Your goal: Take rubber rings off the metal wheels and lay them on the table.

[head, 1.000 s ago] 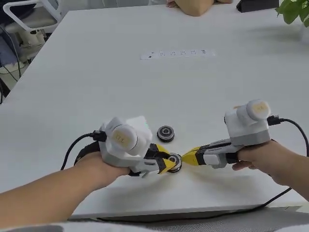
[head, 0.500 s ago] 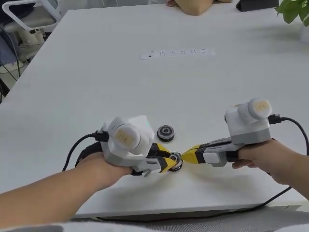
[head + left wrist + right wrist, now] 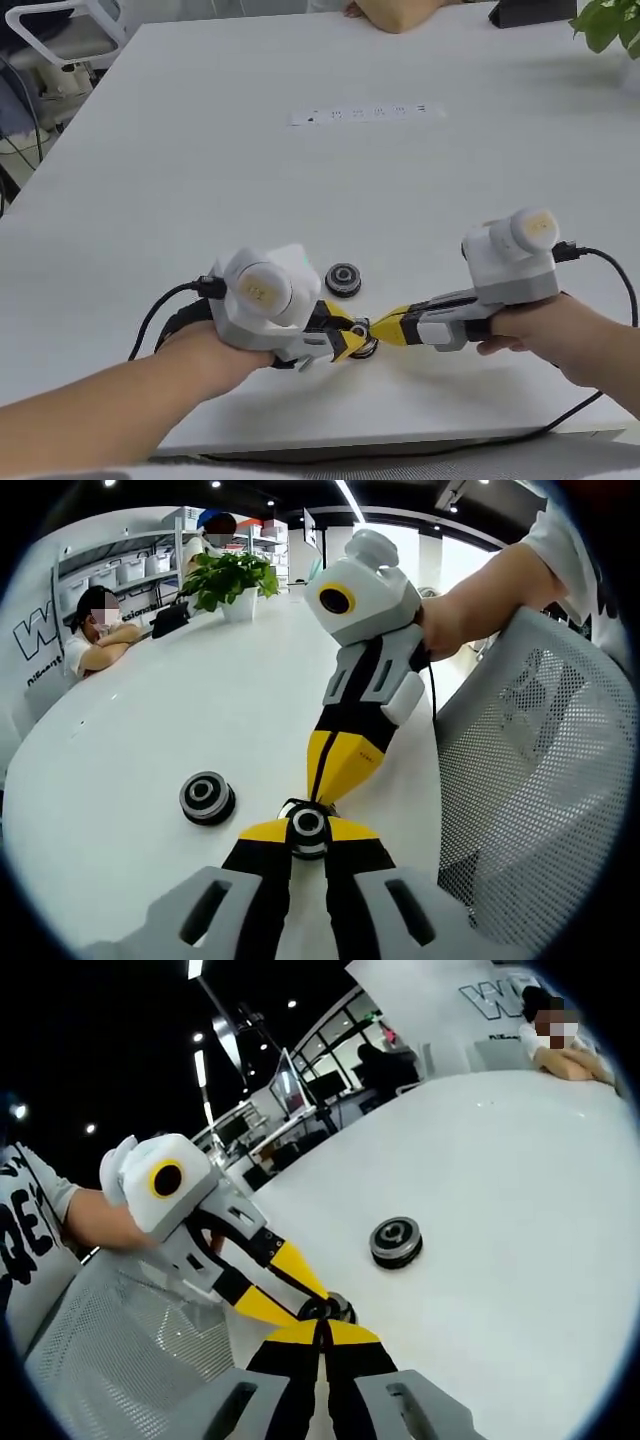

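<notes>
Left tool (image 3: 307, 831) clamps a wheel (image 3: 308, 823) (right tool (image 3: 321, 792) touching it); another wheel (image 3: 207, 798) nearby.

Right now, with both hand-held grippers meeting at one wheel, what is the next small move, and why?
Probably draw the right hand-held gripper away to peel the rubber ring off: the left hand-held gripper clamps the wheel, and the right one's tips look pinched on the ring at its rim.
</notes>
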Motion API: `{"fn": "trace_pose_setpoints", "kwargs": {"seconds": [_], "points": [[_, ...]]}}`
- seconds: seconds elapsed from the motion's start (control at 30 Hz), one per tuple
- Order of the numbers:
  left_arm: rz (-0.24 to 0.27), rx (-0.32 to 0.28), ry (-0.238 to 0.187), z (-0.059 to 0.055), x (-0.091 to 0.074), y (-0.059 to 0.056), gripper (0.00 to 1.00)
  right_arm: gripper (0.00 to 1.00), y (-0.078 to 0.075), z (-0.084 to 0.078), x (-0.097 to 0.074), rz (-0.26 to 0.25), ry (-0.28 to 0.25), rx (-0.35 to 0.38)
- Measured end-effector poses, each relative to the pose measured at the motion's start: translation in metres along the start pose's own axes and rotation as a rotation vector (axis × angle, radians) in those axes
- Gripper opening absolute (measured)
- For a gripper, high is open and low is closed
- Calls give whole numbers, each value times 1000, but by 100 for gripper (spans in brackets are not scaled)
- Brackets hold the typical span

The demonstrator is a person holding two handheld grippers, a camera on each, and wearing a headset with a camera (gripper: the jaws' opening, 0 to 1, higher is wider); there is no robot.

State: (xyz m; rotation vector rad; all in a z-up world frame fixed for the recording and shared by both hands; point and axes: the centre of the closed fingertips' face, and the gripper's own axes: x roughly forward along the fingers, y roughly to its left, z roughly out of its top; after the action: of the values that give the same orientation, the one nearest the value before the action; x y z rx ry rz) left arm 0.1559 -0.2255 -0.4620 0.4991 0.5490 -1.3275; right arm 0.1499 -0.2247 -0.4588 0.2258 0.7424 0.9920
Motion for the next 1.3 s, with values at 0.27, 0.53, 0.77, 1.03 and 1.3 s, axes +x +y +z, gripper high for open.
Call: {"fn": "trace_pose_setpoints", "kwargs": {"seconds": [0.27, 0.53, 0.77, 1.03, 1.3], "points": [[2, 0, -1, 1, 1, 0, 7, 0, 14, 5, 3, 82, -26, 9], [2, -7, -6, 0, 0, 0, 7, 0, 11, 5, 2, 72, -32, 16], [3, -14, -24, 1, 0, 1, 7, 0, 7, 5, 1, 49, -34, 28], [-12, -47, -35, 3, 1, 0, 10, 0, 3, 4, 1, 32, -36, 42], [-32, -47, -12, 2, -1, -3, 15, 0, 4, 6, 0, 36, -42, 49]]}}
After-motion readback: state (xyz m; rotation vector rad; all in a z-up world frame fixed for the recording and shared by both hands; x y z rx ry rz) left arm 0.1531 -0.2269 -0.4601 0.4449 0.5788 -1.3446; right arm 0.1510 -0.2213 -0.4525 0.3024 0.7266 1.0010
